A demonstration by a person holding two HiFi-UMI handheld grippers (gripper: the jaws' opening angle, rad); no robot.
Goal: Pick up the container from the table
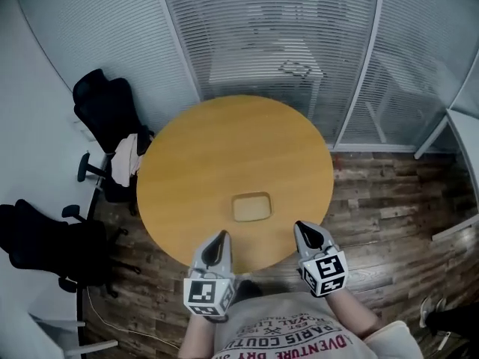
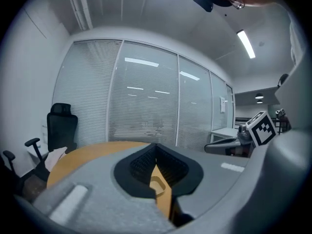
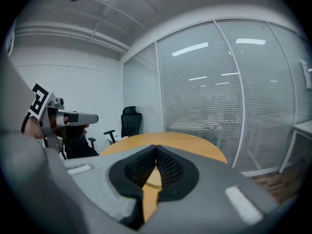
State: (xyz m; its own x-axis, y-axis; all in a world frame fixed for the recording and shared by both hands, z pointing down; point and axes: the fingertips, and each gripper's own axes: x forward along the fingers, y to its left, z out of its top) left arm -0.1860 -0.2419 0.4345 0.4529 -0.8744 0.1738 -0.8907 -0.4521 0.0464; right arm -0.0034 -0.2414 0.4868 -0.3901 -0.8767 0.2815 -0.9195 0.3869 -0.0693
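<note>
A shallow tan rectangular container (image 1: 251,206) lies on the near part of the round wooden table (image 1: 224,148). My left gripper (image 1: 221,236) hovers at the table's near edge, just short and left of the container, its jaws shut with nothing between them. My right gripper (image 1: 301,226) is held to the container's near right, also shut and empty. In the left gripper view the closed jaws (image 2: 156,146) leave a slit below that shows the container (image 2: 157,184). The right gripper view shows its jaws (image 3: 156,148) meeting at the tips over the tabletop (image 3: 165,141).
Two black office chairs (image 1: 107,107) (image 1: 49,247) stand left of the table, one with a pale cloth (image 1: 127,155) on it. Glass partitions with blinds (image 1: 269,36) run behind. A white desk edge (image 1: 464,126) is at the right. Wood floor (image 1: 389,208) surrounds the table.
</note>
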